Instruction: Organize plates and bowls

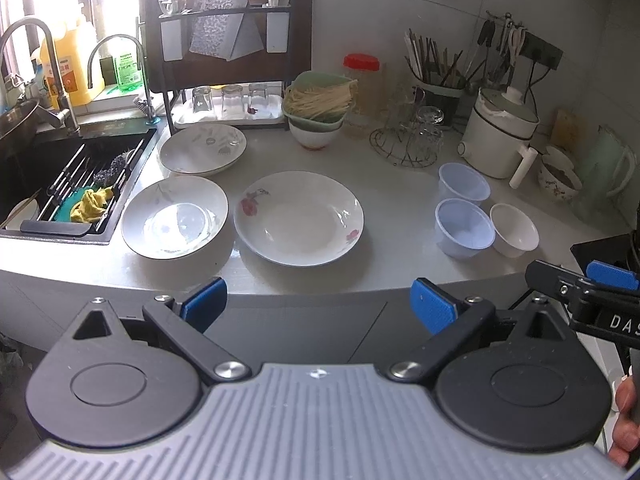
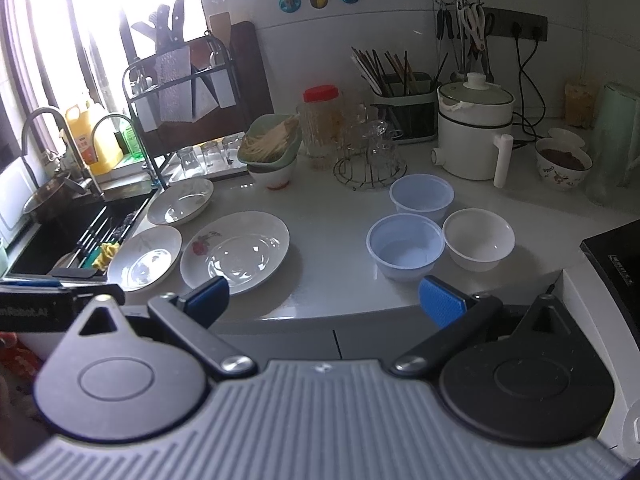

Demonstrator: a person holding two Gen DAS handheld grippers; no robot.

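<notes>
**Both claws held apart before the counter**

The left gripper [image 1: 319,306] and right gripper [image 2: 324,300] are held wide apart, empty. The flowered plate [image 1: 299,218] is seen at 12 o'clock of the left claw; three small bowls [image 2: 405,246] are grouped at 1 o'clock of the right.

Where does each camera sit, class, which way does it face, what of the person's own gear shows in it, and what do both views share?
Left wrist: sits on the left gripper, held before the counter, facing the flowered plate; its open blue pads, the right gripper and a bit of hand show.
Right wrist: sits on the right gripper, further right, facing the plastic bowls; its open pads and the left gripper's edge show.
Shared: sink, three plates, three small bowls.
</notes>
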